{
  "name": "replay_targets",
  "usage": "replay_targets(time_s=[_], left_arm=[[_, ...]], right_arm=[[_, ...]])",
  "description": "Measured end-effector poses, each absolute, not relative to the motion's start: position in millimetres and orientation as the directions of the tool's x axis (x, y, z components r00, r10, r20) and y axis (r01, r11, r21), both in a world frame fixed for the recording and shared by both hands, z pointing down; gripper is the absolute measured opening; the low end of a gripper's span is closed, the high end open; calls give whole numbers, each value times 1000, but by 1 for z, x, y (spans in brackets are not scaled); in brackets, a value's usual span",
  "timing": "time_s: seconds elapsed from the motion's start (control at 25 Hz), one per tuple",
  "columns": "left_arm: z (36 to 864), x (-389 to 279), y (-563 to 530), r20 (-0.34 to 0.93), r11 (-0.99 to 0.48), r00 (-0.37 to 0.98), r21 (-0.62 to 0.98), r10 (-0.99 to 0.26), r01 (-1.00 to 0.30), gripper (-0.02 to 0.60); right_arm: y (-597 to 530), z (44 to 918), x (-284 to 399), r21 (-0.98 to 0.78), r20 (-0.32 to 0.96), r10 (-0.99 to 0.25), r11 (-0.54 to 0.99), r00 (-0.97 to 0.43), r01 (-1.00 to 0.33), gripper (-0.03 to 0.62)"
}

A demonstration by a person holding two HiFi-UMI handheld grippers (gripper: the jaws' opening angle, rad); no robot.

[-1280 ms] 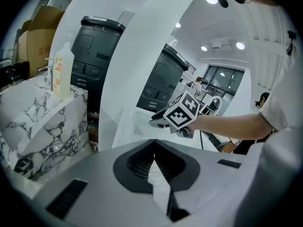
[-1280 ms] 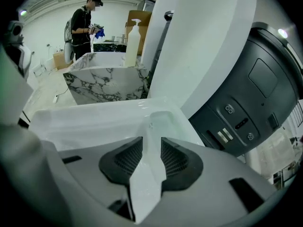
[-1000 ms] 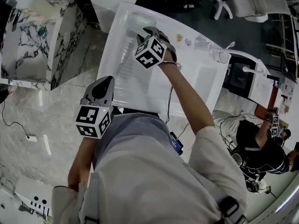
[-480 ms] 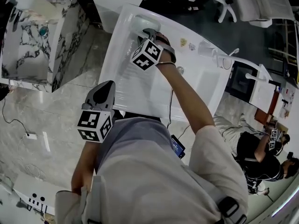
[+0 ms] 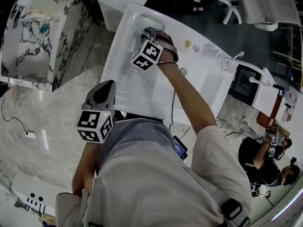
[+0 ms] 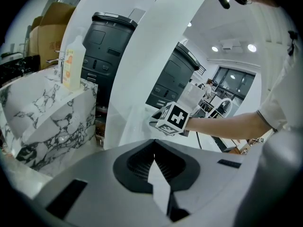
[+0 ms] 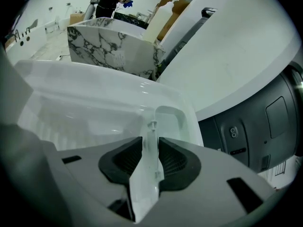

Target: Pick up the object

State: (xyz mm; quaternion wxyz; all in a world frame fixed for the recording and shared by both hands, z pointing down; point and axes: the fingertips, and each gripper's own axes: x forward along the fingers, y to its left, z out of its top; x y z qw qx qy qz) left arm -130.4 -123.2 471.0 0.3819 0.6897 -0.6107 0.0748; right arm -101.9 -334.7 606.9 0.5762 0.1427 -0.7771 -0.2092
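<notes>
The white bench (image 5: 142, 96) fills the middle of the head view. It has a raised rim, a ribbed floor along its left side and a rounded recess (image 5: 150, 21) in its far left corner. Left of it stands a marble-patterned block (image 5: 42, 37). Only the gripper views show what lies past the bench: a dark grey machine (image 7: 255, 122) behind a curved white panel.

The person's right arm (image 5: 189, 98) reaches across the bench to the far left corner. From the head view the right gripper (image 7: 150, 145) shows mainly its marker cube, so what it holds cannot be seen there. Its own view shows the jaws closed on a thin translucent object (image 7: 147, 164). The object stands upright between the pads, over the ribbed floor and just short of the recess.

The left gripper (image 6: 154, 148) hangs at the bench's near left corner, close to the person's body. Its jaws meet at the tips with nothing between them. Its view alone shows a pale bottle (image 6: 74, 67) with an orange label standing on top of the marble block. In the head view, another person (image 5: 260, 160) sits well off beyond the right end of the bench.
</notes>
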Motion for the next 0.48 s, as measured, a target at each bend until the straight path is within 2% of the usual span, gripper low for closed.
replay_targets(time_s=[0.48], left_arm=[[470, -133, -122, 561, 27, 251, 439, -788, -898, 1]], right_arm=[[-334, 604, -101, 495, 836, -473, 869, -278, 13, 72]])
